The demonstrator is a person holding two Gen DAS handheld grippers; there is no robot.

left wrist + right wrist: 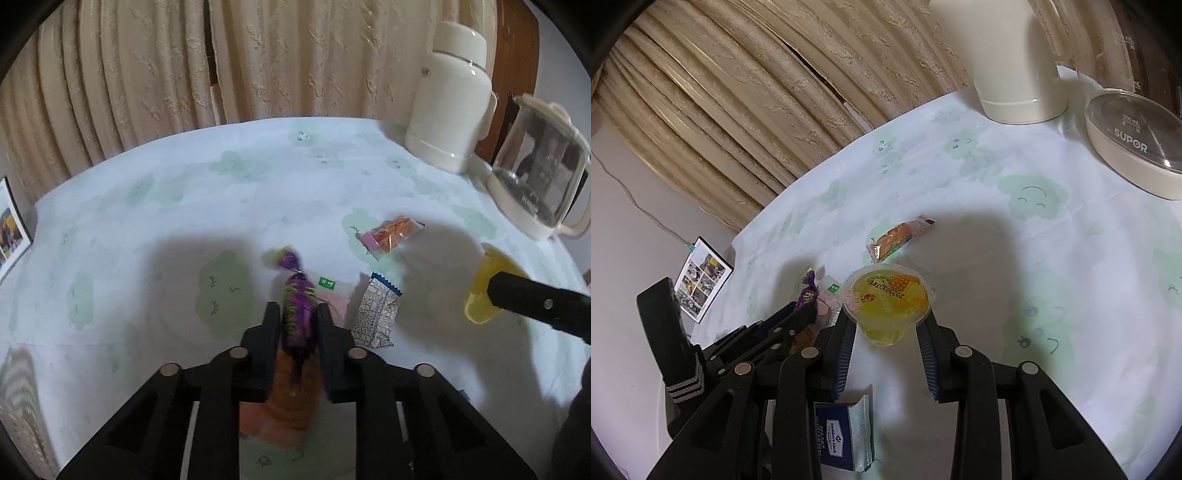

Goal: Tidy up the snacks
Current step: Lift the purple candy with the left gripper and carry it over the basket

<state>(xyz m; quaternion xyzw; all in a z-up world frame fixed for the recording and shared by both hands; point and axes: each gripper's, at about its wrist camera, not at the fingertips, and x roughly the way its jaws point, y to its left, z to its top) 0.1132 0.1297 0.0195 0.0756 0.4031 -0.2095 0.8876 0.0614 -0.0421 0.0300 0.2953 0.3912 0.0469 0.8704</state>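
- Cream pleated curtains are hanging behind a table (155, 206) that is wearing a pale cloth printed with green smiling clouds.
- Lifted clear of the cloth, the left gripper (295, 314) is clamping a purple-and-green foil twist-wrapped candy (298, 306) between its black fingers, with the twisted end poking forward past the tips.
- Beside it, the right gripper (886, 325) is closing on a clear plastic cup of yellow pineapple jelly (886, 299), its blue-padded fingers pressing the cup wall just under the rim while the sealed lid is facing up.
- Both snacks are hanging over the near middle of the table, and no box or tray for them is showing, so the drop spot is unclear.
- Doing this step well probably means keeping the jelly cup level and squeezing gently, since thin plastic may buckle or slip; the candy seems safe if held by its body.
- Just beyond the candy, a white packet with a black line pattern and blue top (376, 314) is lying flat, and an orange snack in a clear wrapper with a pink end (391, 234) is lying farther toward the middle.
- At the far right corner, a cream insulated jug (450, 99) and a glass kettle with a cream base (539, 181) are standing well apart from the snacks.
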